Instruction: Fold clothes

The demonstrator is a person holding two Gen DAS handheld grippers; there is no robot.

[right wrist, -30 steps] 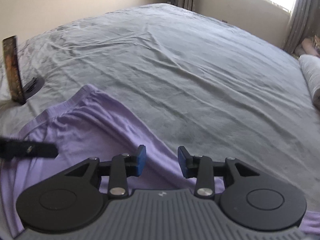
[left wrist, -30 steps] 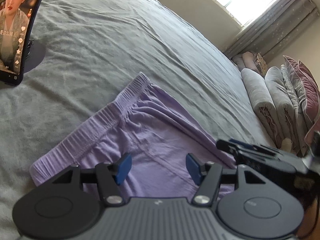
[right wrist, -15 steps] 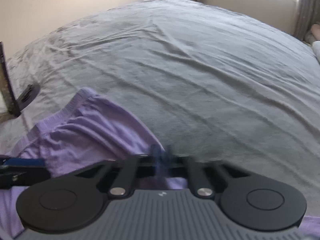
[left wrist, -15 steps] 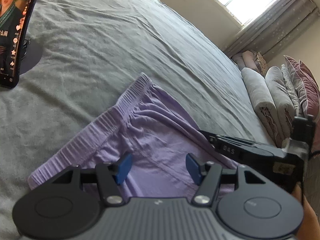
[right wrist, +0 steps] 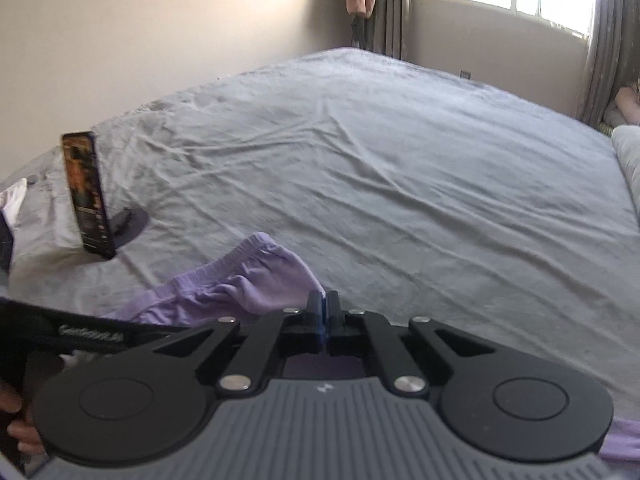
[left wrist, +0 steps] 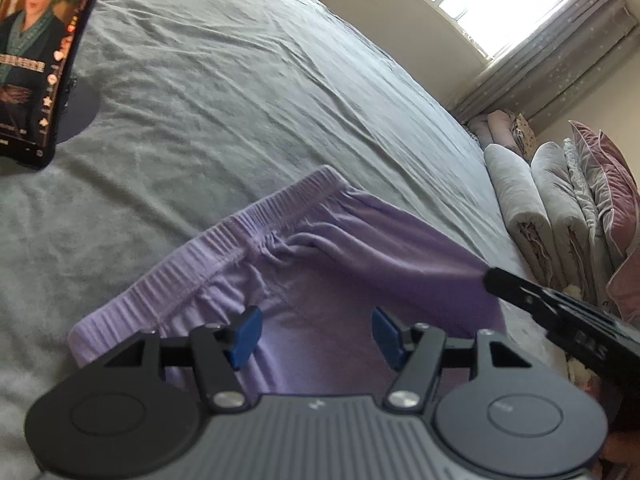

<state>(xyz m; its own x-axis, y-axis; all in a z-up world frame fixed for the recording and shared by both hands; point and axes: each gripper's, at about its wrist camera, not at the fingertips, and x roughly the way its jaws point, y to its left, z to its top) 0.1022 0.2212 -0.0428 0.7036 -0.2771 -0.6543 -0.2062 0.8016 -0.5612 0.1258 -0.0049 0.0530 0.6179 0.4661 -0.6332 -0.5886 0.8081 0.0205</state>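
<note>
The right gripper (right wrist: 323,312) had just snapped its fingers together on the side edge of the purple shorts (left wrist: 304,276) and begun lifting it, so the cloth now rose taut toward it off the grey bed (left wrist: 248,92). That suggested the first fold was starting. The left gripper (left wrist: 316,334) hovered over the shorts with fingers wide, holding nothing. Farther off, a phone (right wrist: 86,192) stood on its stand, with folded quilts (left wrist: 556,208) beyond.

I count one purple garment (left wrist: 320,280), one phone (left wrist: 36,56), two hand-held grippers, one bed (left wrist: 240,100), several rolled quilts (left wrist: 560,216).
</note>
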